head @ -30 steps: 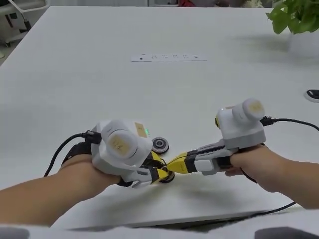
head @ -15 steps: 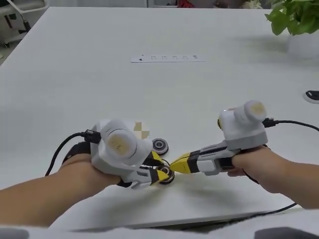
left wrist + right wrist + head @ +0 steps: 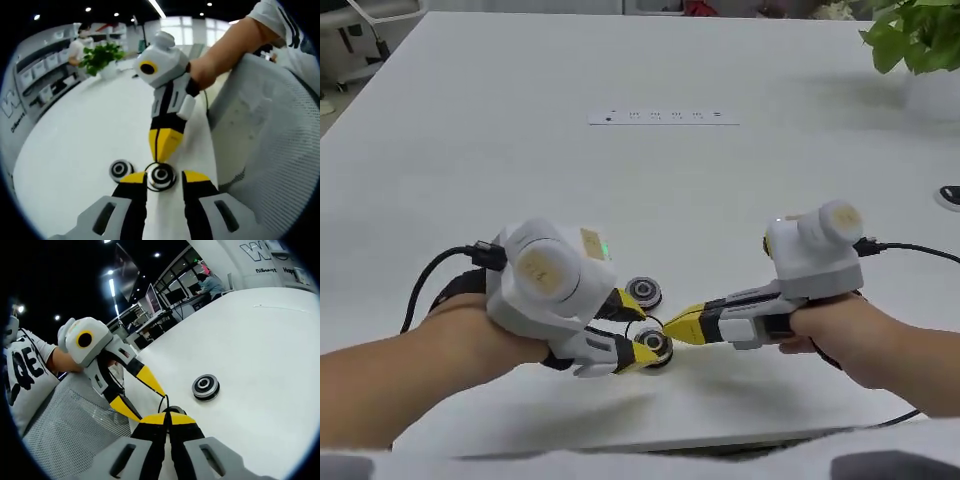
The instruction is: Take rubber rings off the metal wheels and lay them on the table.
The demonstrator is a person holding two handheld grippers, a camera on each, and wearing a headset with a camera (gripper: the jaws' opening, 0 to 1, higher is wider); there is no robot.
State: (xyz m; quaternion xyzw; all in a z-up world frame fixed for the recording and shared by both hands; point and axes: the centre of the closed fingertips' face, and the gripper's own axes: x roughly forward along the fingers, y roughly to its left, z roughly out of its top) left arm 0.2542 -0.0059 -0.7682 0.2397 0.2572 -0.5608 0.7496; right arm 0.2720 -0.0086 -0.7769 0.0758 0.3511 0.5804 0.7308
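Note:
My left gripper is shut on a small metal wheel, held just above the white table near its front edge. In the left gripper view the wheel sits between the yellow tips. My right gripper meets it from the right, jaws shut on a thin black rubber ring that loops up off the wheel. A second wheel with its black ring on lies flat on the table just beyond; it is also the wheel in the right gripper view.
A white power strip lies mid-table farther back. A green plant stands at the far right corner and a dark object at the right edge. A mesh chair back is beside the table's front edge.
My left gripper has rolled and lifted slightly with the wheel, and the right gripper's tips have stayed against it. The loose wheel has not moved.

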